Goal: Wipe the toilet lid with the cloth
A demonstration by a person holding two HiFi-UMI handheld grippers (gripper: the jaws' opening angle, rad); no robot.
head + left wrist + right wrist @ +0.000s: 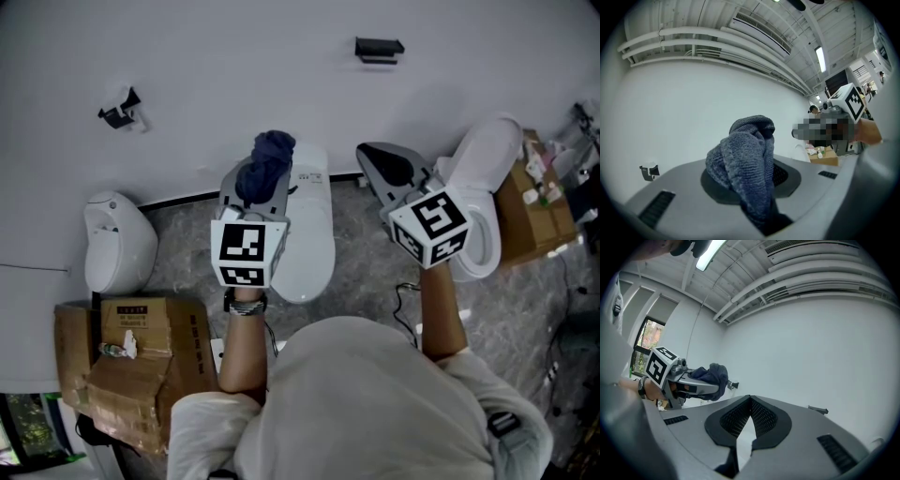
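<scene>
In the head view both grippers are held up level toward the white wall. My left gripper (pixel 255 183) is shut on a bunched dark blue cloth (pixel 269 157), which bulges above its jaws. In the left gripper view the cloth (pixel 747 161) is pinched between the jaws and hangs over them. Below that gripper stands a white toilet with its lid (pixel 314 234) down. My right gripper (pixel 367 155) is shut and holds nothing; in its own view the right gripper (pixel 750 401) has its jaw tips meeting. That view also shows the left gripper (pixel 686 383) with the cloth (pixel 715 375).
A second toilet (pixel 483 202) with its lid raised stands at the right, next to a cardboard box (pixel 534 216). A third white toilet (pixel 117 239) is at the left, with cardboard boxes (pixel 131 361) in front of it. The floor is grey stone.
</scene>
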